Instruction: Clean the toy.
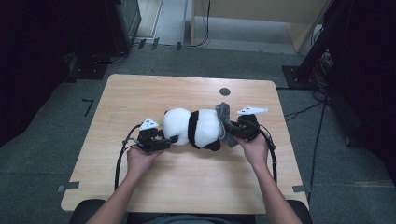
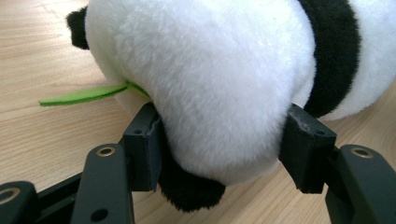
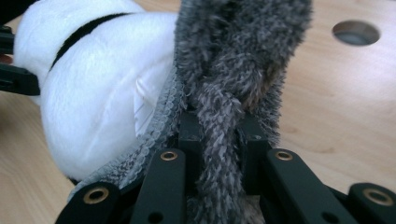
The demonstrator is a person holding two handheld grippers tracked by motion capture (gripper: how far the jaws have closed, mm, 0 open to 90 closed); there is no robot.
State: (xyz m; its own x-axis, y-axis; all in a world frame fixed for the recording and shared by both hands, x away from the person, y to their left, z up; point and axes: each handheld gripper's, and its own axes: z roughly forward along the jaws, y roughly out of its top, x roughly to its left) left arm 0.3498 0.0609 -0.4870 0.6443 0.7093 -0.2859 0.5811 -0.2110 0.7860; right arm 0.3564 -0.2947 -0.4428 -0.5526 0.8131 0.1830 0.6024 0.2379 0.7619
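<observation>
A plush panda (image 1: 194, 128) lies on its side near the middle of the light wooden table (image 1: 140, 93), its white body crossed by a black band and a dark paw resting on the wood at its near side. At its right end a piece of fuzzy grey cloth (image 1: 224, 119) edged with pale lace bunches up against the white fur. The right gripper (image 1: 236, 128) has its jaws pressed together on a twisted strand of that grey cloth (its own view shows the fabric (image 3: 224, 126) squeezed between the black pads). At the other end the left gripper (image 1: 173, 138) has its jaws on either side of the panda's rounded white end, both pads pushing into the fur (image 2: 219, 93). A thin green felt leaf (image 2: 84, 94) sticks out from under the toy onto the tabletop. Beyond the panda a small round hole (image 1: 225, 91) sits in the table, well apart from both hands.
</observation>
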